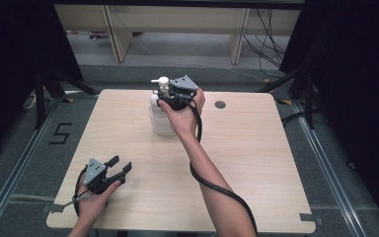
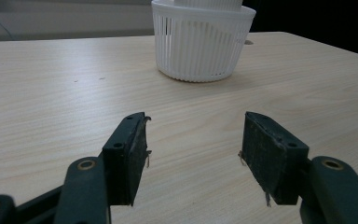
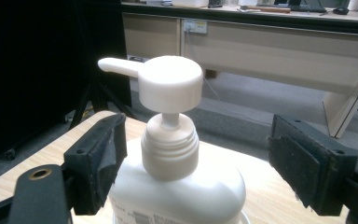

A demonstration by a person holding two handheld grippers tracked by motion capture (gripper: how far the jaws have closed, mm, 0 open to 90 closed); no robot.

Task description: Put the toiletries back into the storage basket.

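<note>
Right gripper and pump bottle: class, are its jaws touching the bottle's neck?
Apart. In the right gripper view, the right gripper has its jaws open on either side of the pump bottle, with clear gaps beside the neck.

The pump bottle (image 1: pixel 159 97) is standing in the basket (image 1: pixel 162 126), which is sitting on the worktop (image 1: pixel 256 163) toward its far edge. My right fingers (image 3: pixel 98 158) are flanking the bottle's neck; my left gripper (image 1: pixel 120 168) is resting well nearer than the basket, to its left.
</note>
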